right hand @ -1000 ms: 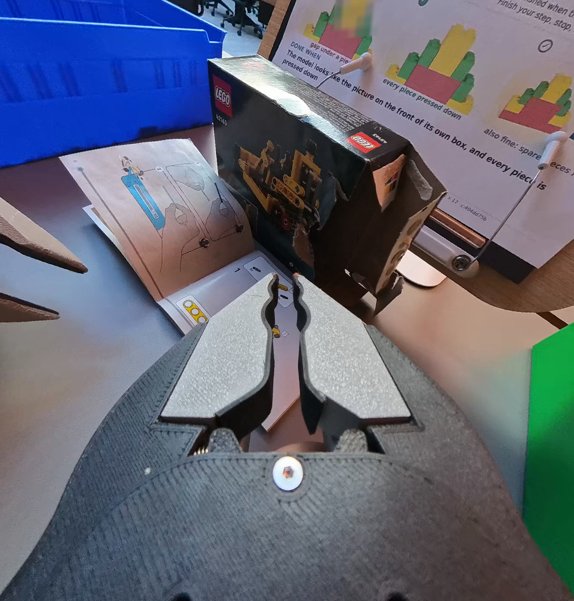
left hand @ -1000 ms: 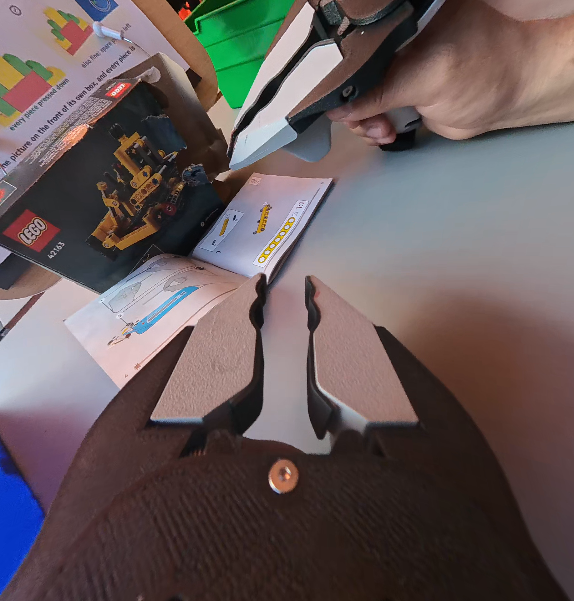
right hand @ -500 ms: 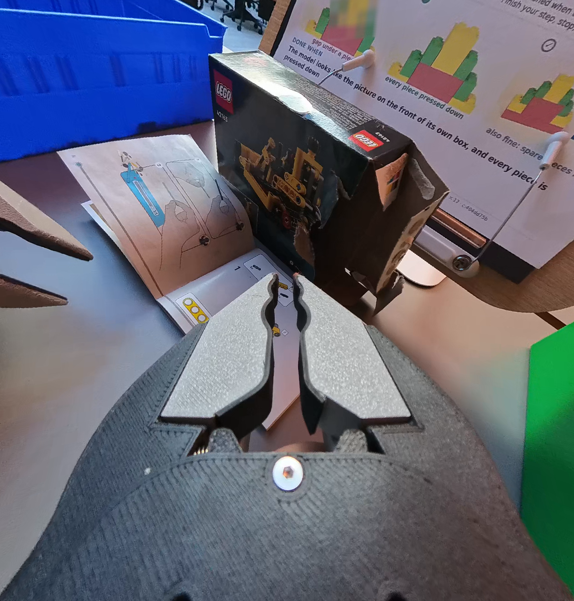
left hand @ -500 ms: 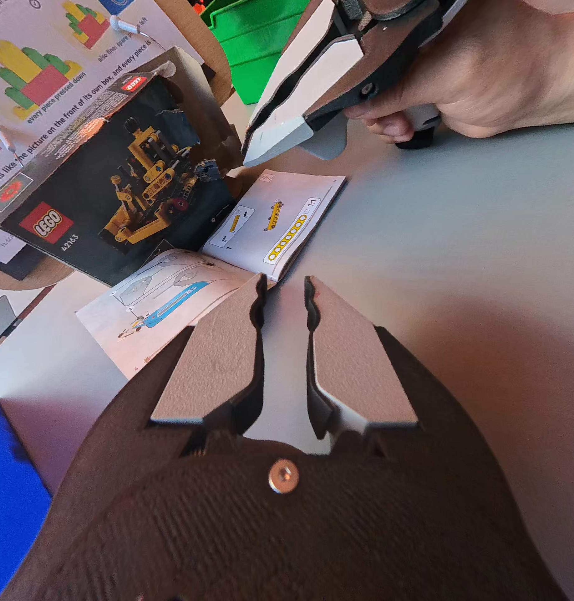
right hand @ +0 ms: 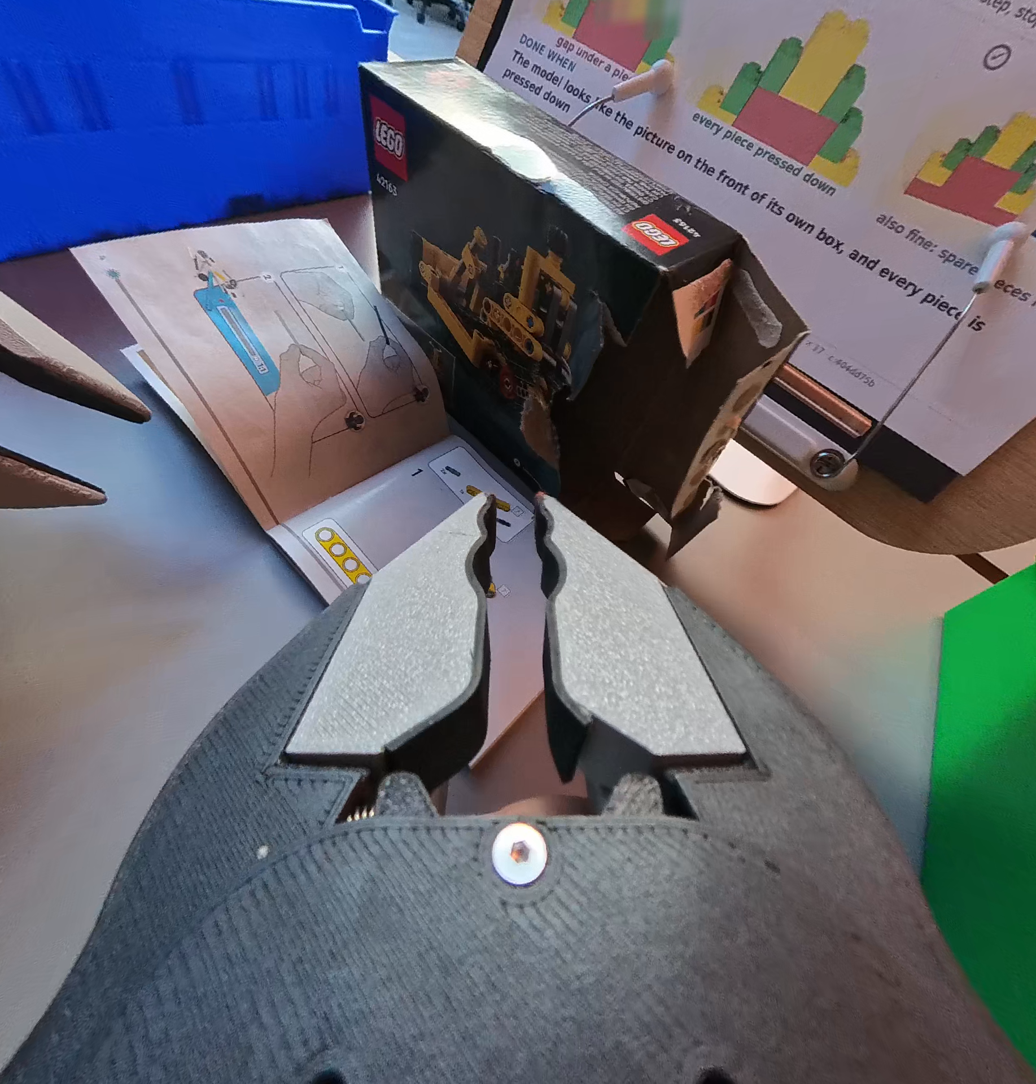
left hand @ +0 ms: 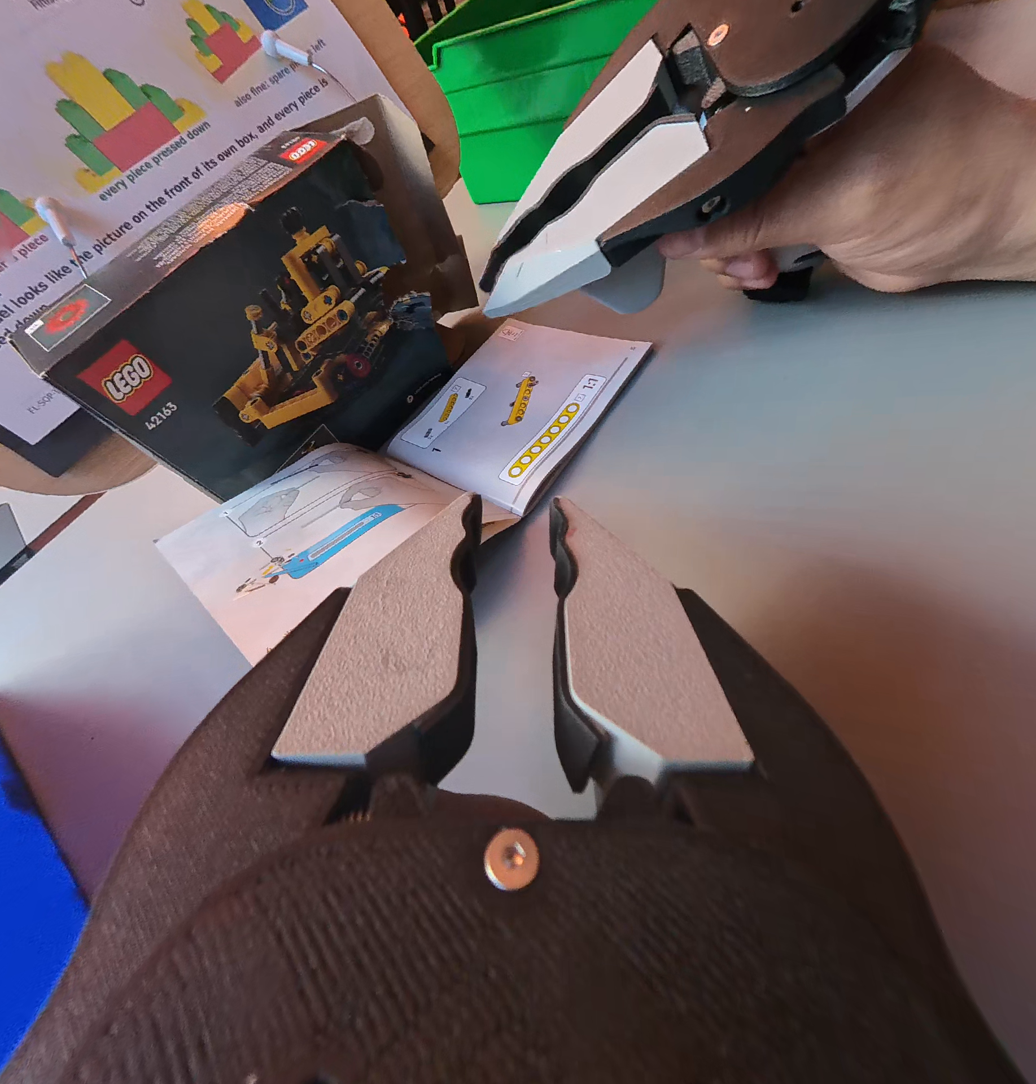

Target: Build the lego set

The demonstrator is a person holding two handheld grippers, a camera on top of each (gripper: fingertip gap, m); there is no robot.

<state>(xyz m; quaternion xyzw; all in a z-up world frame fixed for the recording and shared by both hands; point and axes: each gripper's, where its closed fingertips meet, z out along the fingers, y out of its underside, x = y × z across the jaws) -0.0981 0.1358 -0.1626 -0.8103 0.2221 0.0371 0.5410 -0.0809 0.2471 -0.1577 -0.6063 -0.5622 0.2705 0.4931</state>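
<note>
A black Lego box [left hand: 239, 352] with a yellow bulldozer picture stands on the grey table [left hand: 826, 498], its end flap torn open [right hand: 732, 375]. An instruction booklet [left hand: 503, 422] lies open in front of it, also in the right wrist view [right hand: 304, 363]. My left gripper [left hand: 512, 510] is slightly open and empty, just short of the booklet's near edge. My right gripper [right hand: 514, 501] is narrowly open and empty, hovering over the booklet's right page beside the box. It also shows in the left wrist view [left hand: 495, 296], held by a hand. No loose bricks are in view.
A printed instruction board [right hand: 797, 146] on a wooden stand rises behind the box. A blue bin [right hand: 151, 117] stands at the far left, and a green bin [left hand: 503, 105] at the far right, close to my right gripper [right hand: 1002, 762]. The left gripper's tips [right hand: 125, 457] show at the left edge. My hands' fingertips stand some 12 cm from each other.
The left wrist view has swung left, so the box, booklet and right gripper now sit further right in it. The right gripper has barely moved. Both stay empty.
</note>
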